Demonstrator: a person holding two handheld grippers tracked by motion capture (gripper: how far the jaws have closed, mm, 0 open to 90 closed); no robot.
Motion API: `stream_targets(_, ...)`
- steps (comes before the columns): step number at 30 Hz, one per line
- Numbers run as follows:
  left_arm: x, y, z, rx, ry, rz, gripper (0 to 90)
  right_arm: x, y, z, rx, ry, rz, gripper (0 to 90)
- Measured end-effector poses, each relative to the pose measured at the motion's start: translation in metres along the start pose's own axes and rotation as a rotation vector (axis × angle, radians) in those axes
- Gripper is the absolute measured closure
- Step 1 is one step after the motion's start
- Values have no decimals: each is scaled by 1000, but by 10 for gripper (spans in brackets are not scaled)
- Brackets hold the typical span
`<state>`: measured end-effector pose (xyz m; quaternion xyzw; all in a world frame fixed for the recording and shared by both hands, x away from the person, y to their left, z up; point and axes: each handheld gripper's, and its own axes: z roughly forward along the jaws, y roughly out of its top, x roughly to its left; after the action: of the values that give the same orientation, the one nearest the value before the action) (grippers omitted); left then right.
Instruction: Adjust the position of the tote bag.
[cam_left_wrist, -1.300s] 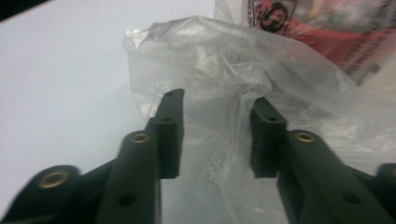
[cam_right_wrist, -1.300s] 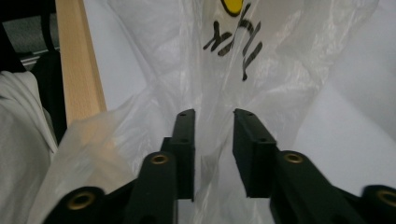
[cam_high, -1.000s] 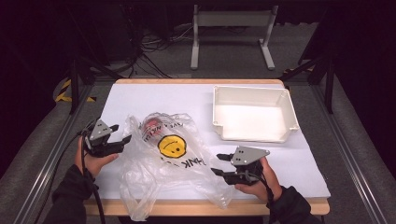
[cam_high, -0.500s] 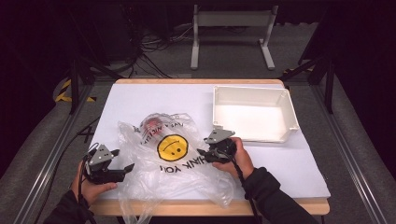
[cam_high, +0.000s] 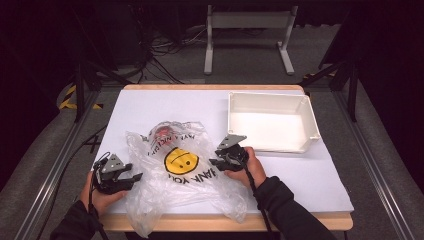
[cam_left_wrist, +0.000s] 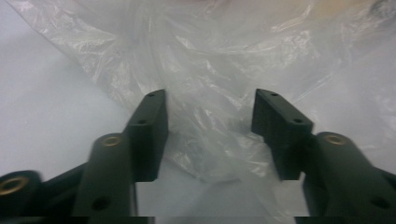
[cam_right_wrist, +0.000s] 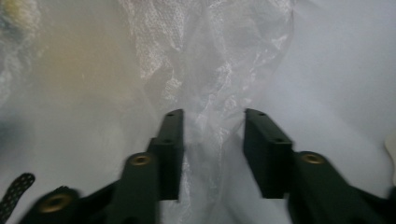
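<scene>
A clear plastic bag (cam_high: 180, 165) with a yellow smiley face and black lettering lies crumpled on the white table top. Something red (cam_high: 162, 131) shows through its far end. My left gripper (cam_high: 132, 176) sits at the bag's left edge, its jaws around a loose fold of film (cam_left_wrist: 210, 60). They have just been closing, but a gap remains and the pads (cam_left_wrist: 149, 126) do not press the film. My right gripper (cam_high: 216, 161) is at the bag's right edge. Its jaws have also just been closing around a ridge of plastic (cam_right_wrist: 210, 56), still apart from it.
A white rectangular tray (cam_high: 272, 146) stands at the back right, close beyond my right hand. The bag's lower part hangs over the table's wooden front edge (cam_high: 300, 220). Bare white surface (cam_high: 310, 180) lies right of the right hand.
My left hand moved toward the front edge along the bag's left side. My right hand came in from the front right to the bag's right edge. Both pairs of jaws narrowed.
</scene>
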<state>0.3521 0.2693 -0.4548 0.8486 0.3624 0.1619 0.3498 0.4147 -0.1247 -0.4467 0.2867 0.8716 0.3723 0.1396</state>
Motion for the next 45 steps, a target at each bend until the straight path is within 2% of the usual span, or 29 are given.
stream_targets(3,-1,2,1,5,-9,20,700,-1,-1,-2,-2,-7,-7,900)
stream_targets(6,0,6,4,11,0,46,842,-1,-4,-8,1,-19,-29,900)
stream_targets(10,5,9,7,13,21,45,875,-3,-8,-23,-17,-21,-23,900)
stream_targets(14,11,13,11,11,31,37,878,-3,-13,-43,-32,-27,-24,900)
stream_targets(19,16,21,18,21,46,59,880,1,-24,-62,-46,-8,-32,900)
stream_targets(21,18,25,21,21,54,72,882,4,-29,-67,-42,-6,-39,900)
stream_targets(26,23,34,27,23,61,74,882,9,-38,-77,-47,8,-41,900)
stream_targets(28,27,40,32,25,78,90,883,10,-40,-80,-52,10,-44,900)
stream_targets(32,33,45,38,24,79,83,881,12,-39,-81,-59,-5,-58,900)
stream_targets(34,33,45,35,18,73,86,874,12,-38,-80,-65,-8,-57,900)
stream_targets(36,33,43,28,4,68,89,865,11,-38,-80,-73,-32,-57,881)
stream_targets(37,34,42,23,-8,71,88,854,10,-37,-81,-85,-26,-55,874)
stream_targets(39,36,37,12,-38,65,70,791,11,-35,-82,-103,-40,-55,830)
stream_targets(41,38,33,5,-52,65,53,758,12,-33,-82,-117,-35,-62,829)
stream_targets(44,39,26,-6,-75,74,35,635,15,-28,-81,-133,-39,-67,782)
stream_targets(45,38,24,-9,-86,66,34,633,15,-27,-80,-135,-41,-67,766)
